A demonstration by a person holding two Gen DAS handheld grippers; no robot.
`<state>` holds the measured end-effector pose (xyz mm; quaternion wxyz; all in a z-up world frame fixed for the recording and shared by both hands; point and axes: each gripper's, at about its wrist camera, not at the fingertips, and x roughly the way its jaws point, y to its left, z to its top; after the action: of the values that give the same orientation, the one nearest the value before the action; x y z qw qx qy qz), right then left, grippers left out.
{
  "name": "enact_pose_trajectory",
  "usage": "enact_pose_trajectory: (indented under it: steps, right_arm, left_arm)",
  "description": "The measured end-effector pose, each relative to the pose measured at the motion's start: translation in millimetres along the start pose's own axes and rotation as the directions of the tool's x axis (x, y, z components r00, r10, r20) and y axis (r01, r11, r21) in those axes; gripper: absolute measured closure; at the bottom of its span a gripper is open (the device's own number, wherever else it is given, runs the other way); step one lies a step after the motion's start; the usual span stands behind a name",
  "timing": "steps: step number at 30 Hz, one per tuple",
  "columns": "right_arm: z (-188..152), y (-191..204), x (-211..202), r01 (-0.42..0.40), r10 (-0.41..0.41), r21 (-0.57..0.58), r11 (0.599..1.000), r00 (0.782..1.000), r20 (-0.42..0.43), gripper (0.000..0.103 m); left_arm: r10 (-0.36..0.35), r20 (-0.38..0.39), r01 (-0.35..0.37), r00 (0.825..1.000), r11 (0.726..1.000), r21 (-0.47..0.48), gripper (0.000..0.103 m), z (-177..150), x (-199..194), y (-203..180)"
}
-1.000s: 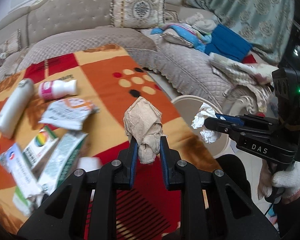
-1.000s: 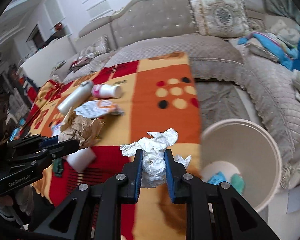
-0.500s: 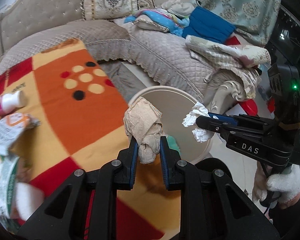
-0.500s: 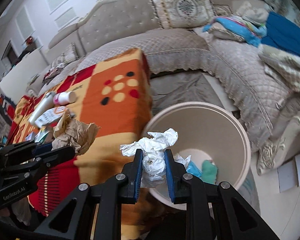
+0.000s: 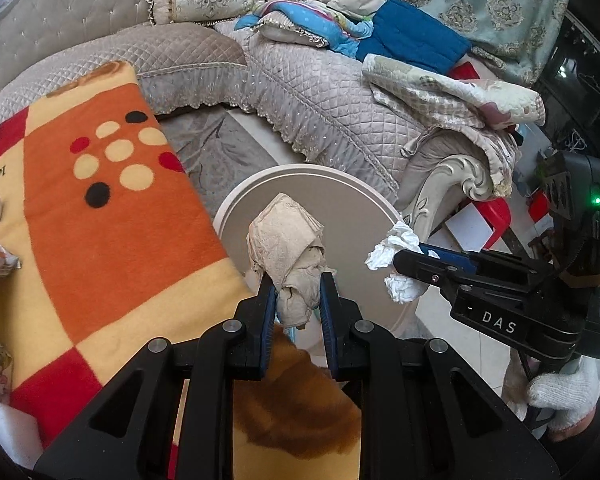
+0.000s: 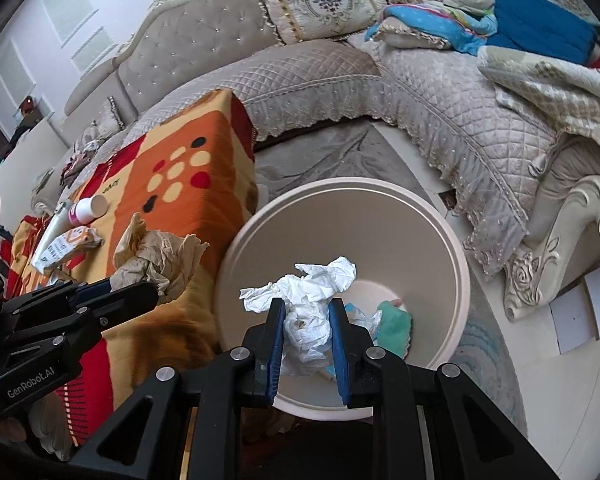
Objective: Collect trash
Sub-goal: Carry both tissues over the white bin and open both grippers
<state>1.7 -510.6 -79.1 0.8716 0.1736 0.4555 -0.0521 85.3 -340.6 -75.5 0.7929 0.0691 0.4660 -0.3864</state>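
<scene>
My left gripper [image 5: 298,286] is shut on a crumpled brown paper wad [image 5: 286,236], held over the near rim of the round beige trash bin [image 5: 364,184]. From the right wrist view the same brown paper wad [image 6: 156,256] hangs at the table's edge beside the bin. My right gripper [image 6: 306,312] is shut on a crumpled white tissue [image 6: 306,296] above the open trash bin [image 6: 440,236], which holds teal and blue scraps [image 6: 392,322]. The white tissue [image 5: 392,248] and right gripper [image 5: 404,260] also show at the right of the left wrist view.
The table under an orange, red and yellow patterned cloth [image 5: 100,216] carries a white bottle with a pink label [image 6: 86,208], a tube and paper packets [image 6: 66,246]. A quilted sofa [image 6: 440,92] with blankets wraps behind the bin. A carved sofa leg [image 6: 548,256] stands right of it.
Both grippers have swung right off the table, each with its wad still clamped. The bin has come under them and the table litter has slid to the left edge.
</scene>
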Motion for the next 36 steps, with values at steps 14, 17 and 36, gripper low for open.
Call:
enact_pose_trajectory:
  steps: [14, 17, 36]
  right_arm:
    - [2.1, -12.2, 13.8, 0.005, -0.003, 0.041, 0.999, 1.000, -0.029, 0.078]
    - [1.7, -14.8, 15.6, 0.007, -0.005, 0.056, 0.998, 0.999, -0.035, 0.067]
    - [-1.1, -2.8, 11.0, 0.011, -0.010, 0.032, 0.999, 1.000, -0.029, 0.065]
  left_arm:
    - [-0.052, -0.002, 0.052, 0.999, 0.998, -0.038, 0.060, 2.1, 7.5, 6.4]
    - [-0.060, -0.006, 0.060, 0.998, 0.997, -0.047, 0.054, 1.7, 7.1, 7.6]
    - [0.014, 0.031, -0.012, 0.999, 0.999, -0.049, 0.054, -6.7, -10.5, 12.3]
